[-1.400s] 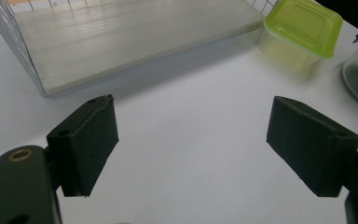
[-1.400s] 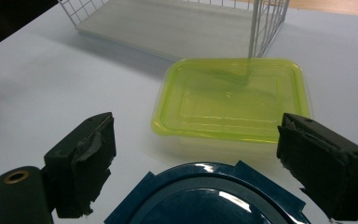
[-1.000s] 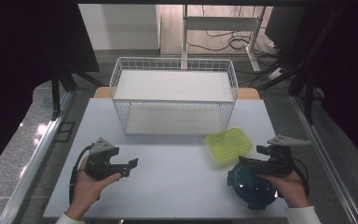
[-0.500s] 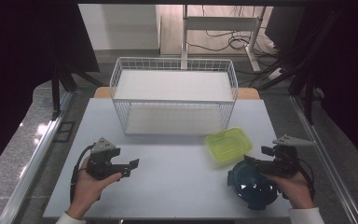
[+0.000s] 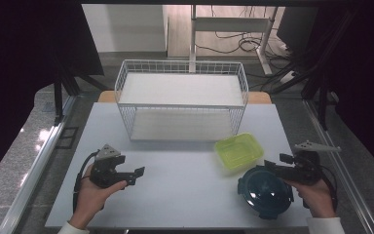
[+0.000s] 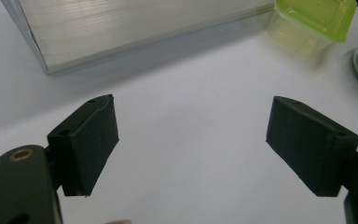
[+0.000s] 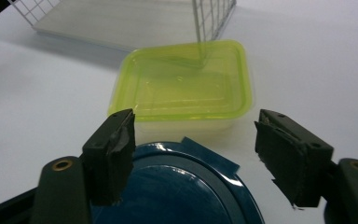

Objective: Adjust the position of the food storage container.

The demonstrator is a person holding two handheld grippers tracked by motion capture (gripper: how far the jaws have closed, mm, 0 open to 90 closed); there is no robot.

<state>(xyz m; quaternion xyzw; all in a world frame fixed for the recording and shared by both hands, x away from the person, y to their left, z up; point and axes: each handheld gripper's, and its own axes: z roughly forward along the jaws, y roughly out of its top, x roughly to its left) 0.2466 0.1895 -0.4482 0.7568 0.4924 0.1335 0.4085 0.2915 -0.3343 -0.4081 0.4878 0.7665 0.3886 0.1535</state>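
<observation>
A round dark-blue lidded container (image 5: 265, 193) sits on the white table (image 5: 185, 195) at the front right. A yellow-green rectangular lidded box (image 5: 239, 150) stands just behind it. My right gripper (image 5: 275, 165) hovers at the blue container's right rear rim, pointing left. In the right gripper view its jaws (image 7: 196, 128) are apart and have just been closing. The blue lid (image 7: 177, 186) and its tab lie below the gap, and the pads are not pressing on it. The green box (image 7: 186, 84) lies straight ahead. My left gripper (image 5: 135, 174) rests at the front left, open (image 6: 193, 121) over bare table.
A white wire basket (image 5: 182, 68) with a pale floor stands at the back middle of the table, close to the green box's far corner. Table edges and metal rails run along both sides. A desk frame and cables lie on the floor beyond.
My right hand has drifted slightly to the right beside the blue container. The left hand and both containers have kept still.
</observation>
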